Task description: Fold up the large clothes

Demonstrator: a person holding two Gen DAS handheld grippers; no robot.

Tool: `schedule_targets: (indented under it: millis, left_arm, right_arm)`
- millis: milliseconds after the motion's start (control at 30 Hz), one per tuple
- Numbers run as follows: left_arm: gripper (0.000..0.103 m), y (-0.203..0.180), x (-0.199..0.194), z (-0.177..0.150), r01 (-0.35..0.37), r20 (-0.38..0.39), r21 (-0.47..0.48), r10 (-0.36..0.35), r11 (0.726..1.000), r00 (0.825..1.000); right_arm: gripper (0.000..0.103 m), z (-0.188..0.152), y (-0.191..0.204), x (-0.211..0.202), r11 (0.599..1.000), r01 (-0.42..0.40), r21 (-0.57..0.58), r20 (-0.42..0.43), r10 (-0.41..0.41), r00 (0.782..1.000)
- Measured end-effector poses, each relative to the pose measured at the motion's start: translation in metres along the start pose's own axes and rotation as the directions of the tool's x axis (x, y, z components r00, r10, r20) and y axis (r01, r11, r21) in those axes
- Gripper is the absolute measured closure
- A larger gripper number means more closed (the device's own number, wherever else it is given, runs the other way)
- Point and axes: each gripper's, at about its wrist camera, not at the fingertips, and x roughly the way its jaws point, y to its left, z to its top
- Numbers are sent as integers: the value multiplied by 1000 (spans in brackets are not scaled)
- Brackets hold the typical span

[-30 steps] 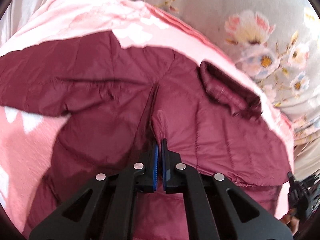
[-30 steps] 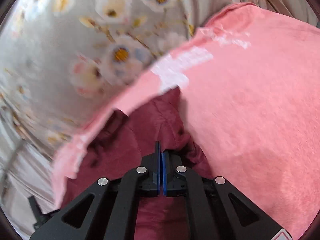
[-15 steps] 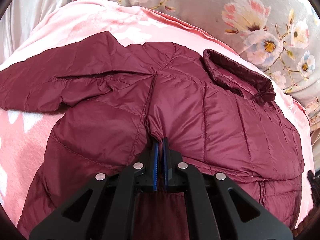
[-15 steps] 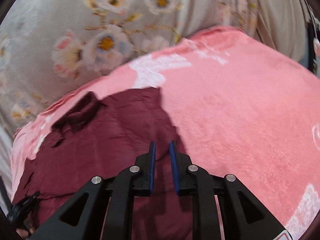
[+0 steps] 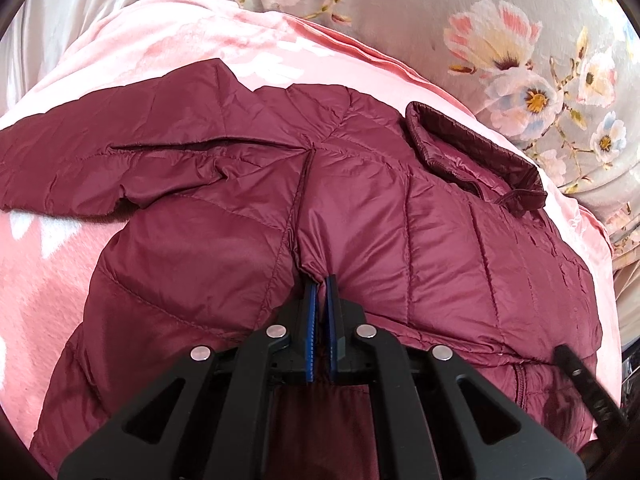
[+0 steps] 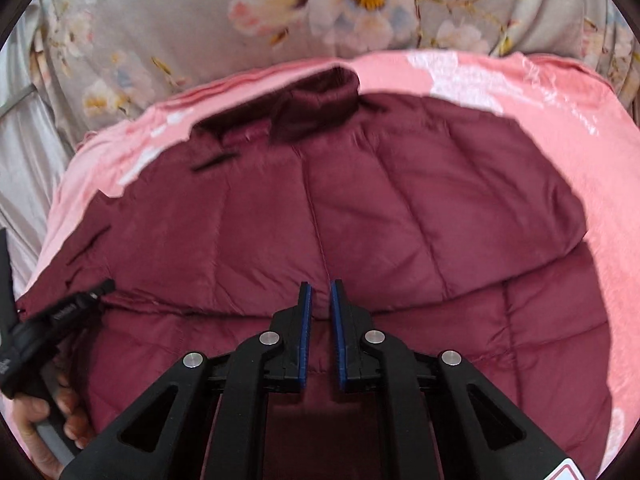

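A maroon quilted puffer jacket (image 5: 400, 208) lies spread on a pink blanket (image 5: 168, 44), collar (image 5: 472, 152) at the upper right and one sleeve (image 5: 80, 152) stretched to the left. My left gripper (image 5: 320, 280) is shut on a pinch of jacket fabric at the sleeve seam. In the right wrist view the same jacket (image 6: 360, 208) fills the middle, one side folded over onto the body. My right gripper (image 6: 320, 286) is slightly open and empty just above the jacket. The left gripper (image 6: 60, 312) and the hand holding it show at the left edge.
A grey floral bedcover (image 5: 520, 40) lies behind the pink blanket (image 6: 560, 120). Grey satin fabric (image 5: 52, 20) is at the far left. The right gripper's tip (image 5: 580, 376) enters the left wrist view at the lower right.
My right gripper let go of the jacket, opened and drew back, so the folded side now lies flat. The left gripper stays shut on the fabric, hardly moved.
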Motion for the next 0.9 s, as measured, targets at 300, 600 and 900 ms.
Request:
schedule_targets:
  millis: [300, 600, 900]
  left_arm:
    - [92, 14, -6, 2, 72, 14, -72, -71, 995, 997]
    - [37, 180, -97, 35, 9, 180, -423, 74, 906, 981]
    - [36, 372, -133, 33, -63, 181, -756, 301, 652, 936]
  right_arm:
    - [99, -5, 5, 11, 998, 49, -26, -13, -50, 999]
    - [99, -4, 2, 10, 999, 40, -16, -12, -40, 999]
    - [99, -3, 6, 10, 997, 66, -36, -7, -67, 998]
